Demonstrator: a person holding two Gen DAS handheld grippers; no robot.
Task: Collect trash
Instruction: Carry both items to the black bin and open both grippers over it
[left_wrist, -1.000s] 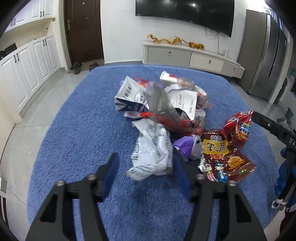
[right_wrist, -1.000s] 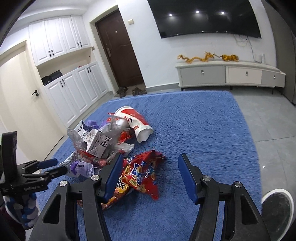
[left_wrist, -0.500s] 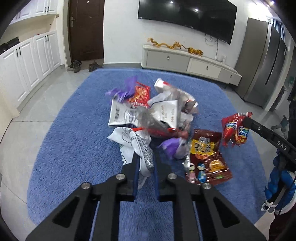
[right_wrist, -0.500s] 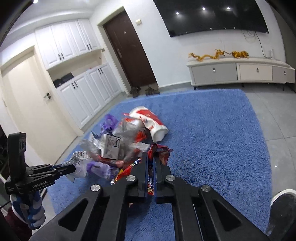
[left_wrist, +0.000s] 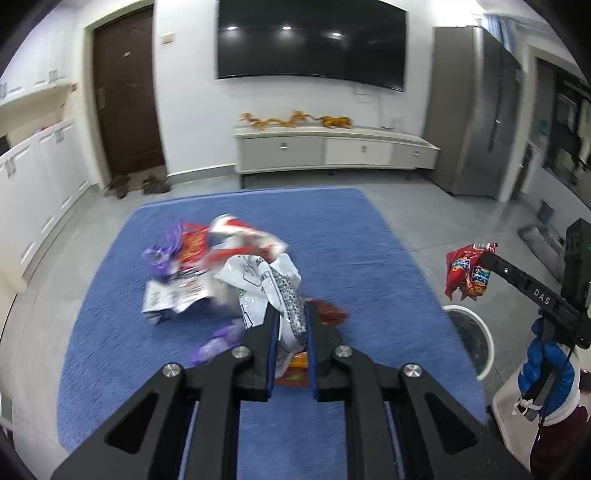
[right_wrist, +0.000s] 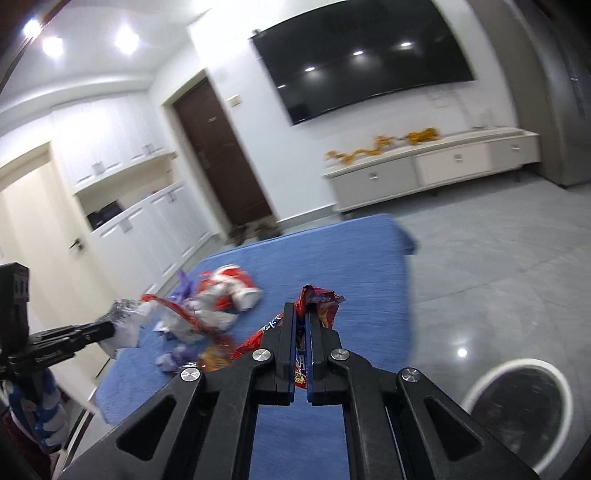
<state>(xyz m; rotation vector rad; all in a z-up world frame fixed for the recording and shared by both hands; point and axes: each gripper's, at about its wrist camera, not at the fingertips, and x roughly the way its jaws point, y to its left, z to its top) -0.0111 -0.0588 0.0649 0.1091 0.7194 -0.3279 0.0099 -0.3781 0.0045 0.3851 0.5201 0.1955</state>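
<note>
The left gripper (left_wrist: 291, 328) is raised above the blue rug (left_wrist: 362, 236), its fingers (left_wrist: 271, 334) clenched on a white printed wrapper (left_wrist: 266, 284). The remaining trash pile (left_wrist: 199, 258) lies on the rug beyond it. To the right, the right gripper (right_wrist: 302, 325) is lifted too, fingers grasping a red snack bag (right_wrist: 319, 301). A white-rimmed bin (right_wrist: 517, 410) stands on the grey floor beside the rug.

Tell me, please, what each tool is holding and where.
The left tool pinches the white bag at its crumpled end; the right tool grips the red snack packet near its top edge.
</note>
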